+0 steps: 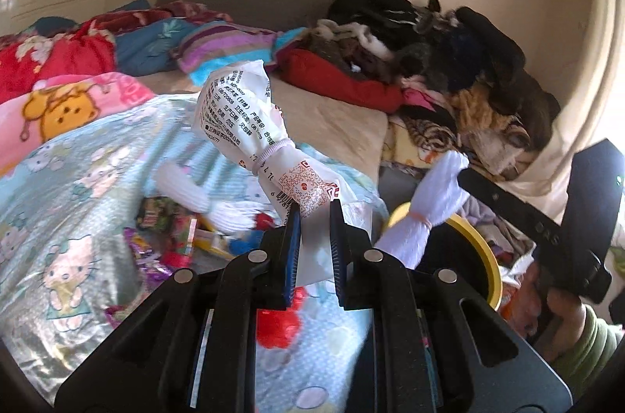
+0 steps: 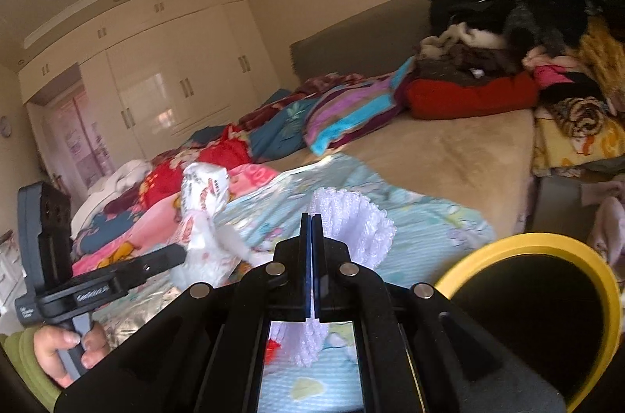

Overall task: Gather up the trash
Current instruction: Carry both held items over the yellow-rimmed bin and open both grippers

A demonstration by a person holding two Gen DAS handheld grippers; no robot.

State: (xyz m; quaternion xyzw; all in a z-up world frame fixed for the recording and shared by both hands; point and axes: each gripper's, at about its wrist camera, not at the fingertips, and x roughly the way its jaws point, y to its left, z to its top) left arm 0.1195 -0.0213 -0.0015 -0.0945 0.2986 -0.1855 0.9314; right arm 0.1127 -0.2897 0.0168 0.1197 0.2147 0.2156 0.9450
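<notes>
Two bundles held above the bed, beside the bin.

A white printed packet (image 1: 250, 124), tied at its waist, is clamped at its lower end by the left gripper (image 1: 315, 217); its long axis slants up and away to the left. A white lacy bundle (image 2: 351, 221) is pinched by the right gripper (image 2: 311, 229), fanning upward near the yellow-rimmed bin (image 2: 601, 280).

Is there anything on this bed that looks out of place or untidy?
Yes. Colourful snack wrappers lie scattered on the pale blue cartoon blanket, beside loose white knit pieces. A heap of dark clothes is piled unfolded at the head of the bed.
</notes>
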